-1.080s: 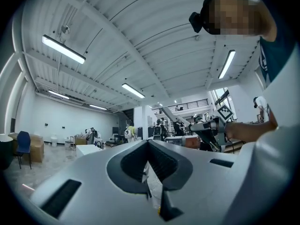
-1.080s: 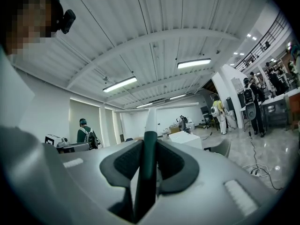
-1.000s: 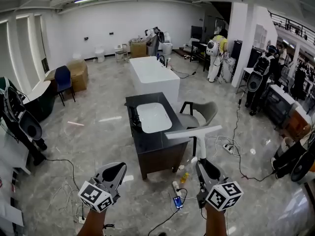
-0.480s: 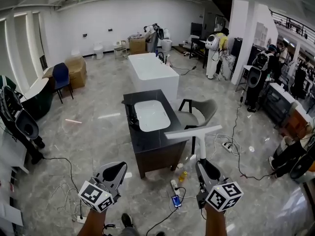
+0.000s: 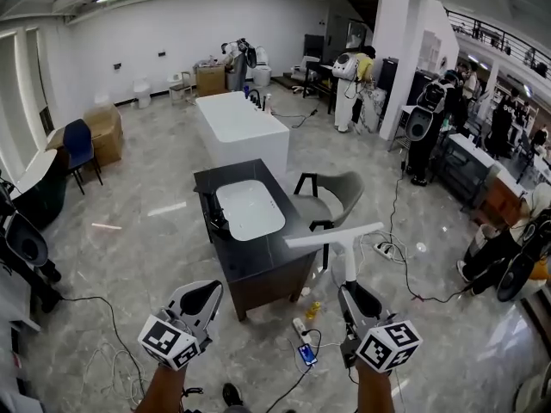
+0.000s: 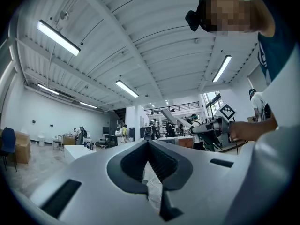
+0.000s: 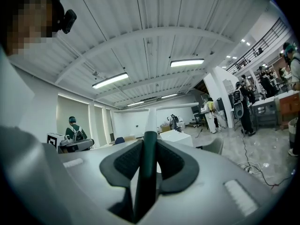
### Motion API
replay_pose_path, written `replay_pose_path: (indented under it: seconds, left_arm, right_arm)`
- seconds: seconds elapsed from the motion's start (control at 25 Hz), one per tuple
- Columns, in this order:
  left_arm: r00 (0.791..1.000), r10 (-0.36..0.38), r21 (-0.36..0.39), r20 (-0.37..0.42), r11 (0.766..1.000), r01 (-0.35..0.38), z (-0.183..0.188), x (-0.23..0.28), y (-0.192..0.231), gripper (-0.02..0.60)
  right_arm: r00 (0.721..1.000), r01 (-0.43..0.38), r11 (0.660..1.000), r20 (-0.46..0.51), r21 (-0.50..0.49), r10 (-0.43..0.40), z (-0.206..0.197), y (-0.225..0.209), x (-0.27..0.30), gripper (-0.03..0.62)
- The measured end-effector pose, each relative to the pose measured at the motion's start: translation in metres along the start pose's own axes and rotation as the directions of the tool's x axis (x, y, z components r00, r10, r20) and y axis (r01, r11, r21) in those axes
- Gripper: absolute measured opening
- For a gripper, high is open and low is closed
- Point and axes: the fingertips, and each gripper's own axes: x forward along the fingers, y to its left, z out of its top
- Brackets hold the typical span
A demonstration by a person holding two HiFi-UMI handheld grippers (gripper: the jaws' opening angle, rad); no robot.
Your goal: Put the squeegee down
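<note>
The squeegee has a white blade bar on top and a white stem that turns dark green lower down. It stands upright in my right gripper, which is shut on the dark handle; the blade shows level above the jaws. My left gripper hangs at the lower left, apart from the squeegee. Its jaws meet at the tips, with a crumpled white cloth pinched between the pads. Both grippers hover over the floor, short of the dark cabinet.
The dark cabinet carries a white basin. A grey chair stands at its right and a long white counter behind. A power strip, a phone and cables lie on the floor. People and equipment fill the right side.
Both grippers have travelled forward with the person; the cabinet and chair have drifted left and closer in the head view. The right grip on the squeegee is unchanged.
</note>
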Motion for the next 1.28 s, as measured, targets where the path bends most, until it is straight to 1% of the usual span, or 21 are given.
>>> replay_pose_path:
  seconds: [0.4,0.56,0.68,0.8,1.04,1.28]
  left_arm:
    - [0.996,-0.086,-0.007,0.025,0.996,0.086,0.001,0.02,0.074,0.005]
    - [0.993,-0.105,-0.013,0.047,0.994,0.106,0.009,0.012,0.118,0.005]
    - [0.992,-0.114,-0.029,0.056,0.993,0.116,0.006,0.006,0.15,0.005]
    - [0.992,-0.118,-0.02,0.055,0.993,0.119,0.007,0.009,0.154,0.005]
    - [0.993,-0.109,-0.05,0.053,0.992,0.112,-0.007,0.013,0.154,0.005]
    - [0.996,-0.078,-0.06,0.041,0.995,0.08,-0.013,0.017,0.18,0.005]
  right_arm:
    - [0.996,0.084,0.996,0.022,-0.011,-0.084,-0.001,0.023,0.052,0.101]
    - [0.994,0.106,0.994,0.026,-0.025,-0.105,-0.001,0.053,0.084,0.101]
    - [0.993,0.117,0.992,0.029,-0.037,-0.116,-0.002,0.073,0.107,0.101]
    - [0.992,0.121,0.992,0.032,-0.046,-0.12,-0.002,0.073,0.11,0.101]
    - [0.992,0.124,0.991,0.014,-0.051,-0.123,-0.007,0.065,0.111,0.101]
    - [0.994,0.105,0.993,0.001,-0.052,-0.105,-0.006,0.057,0.145,0.101]
